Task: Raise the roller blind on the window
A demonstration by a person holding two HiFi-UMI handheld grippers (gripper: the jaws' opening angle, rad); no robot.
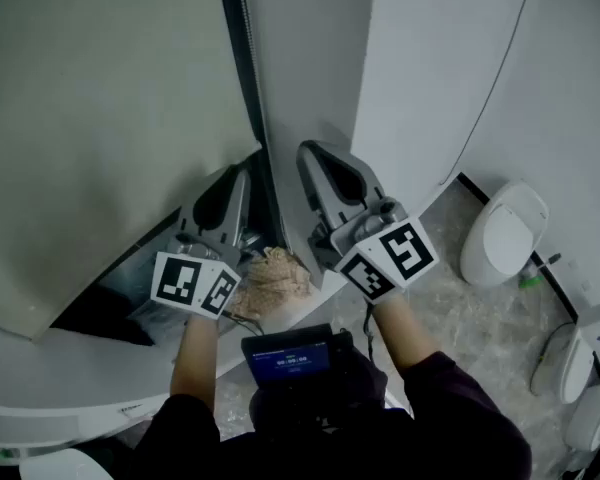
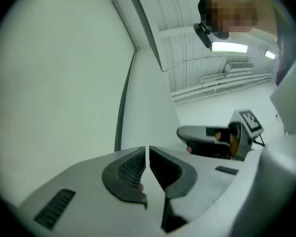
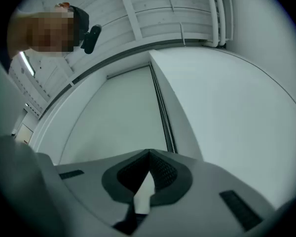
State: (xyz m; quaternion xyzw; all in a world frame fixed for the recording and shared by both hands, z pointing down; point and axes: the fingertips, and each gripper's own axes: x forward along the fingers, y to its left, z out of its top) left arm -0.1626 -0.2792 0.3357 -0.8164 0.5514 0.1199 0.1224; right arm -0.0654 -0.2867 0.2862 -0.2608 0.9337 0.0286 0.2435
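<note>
The pale roller blind (image 1: 90, 118) fills the left of the head view and hangs low over the window. Along its right edge runs a dark frame strip with a bead chain (image 1: 242, 58). My left gripper (image 1: 246, 176) points up just below that strip, its jaws shut with only a thin slit and nothing visible between them (image 2: 148, 154). My right gripper (image 1: 310, 156) stands beside it against the white wall, also shut and empty (image 3: 149, 153). The right gripper view shows the blind (image 3: 118, 112) and the chain (image 3: 164, 115) ahead of the jaws, apart from them.
A white window sill (image 1: 70, 373) runs below the blind. A beige crumpled cloth (image 1: 275, 278) lies below the grippers. A white toilet (image 1: 502, 233) and other white fixtures (image 1: 580, 368) stand on the speckled floor at right. A small blue-screened device (image 1: 288, 356) hangs at the person's chest.
</note>
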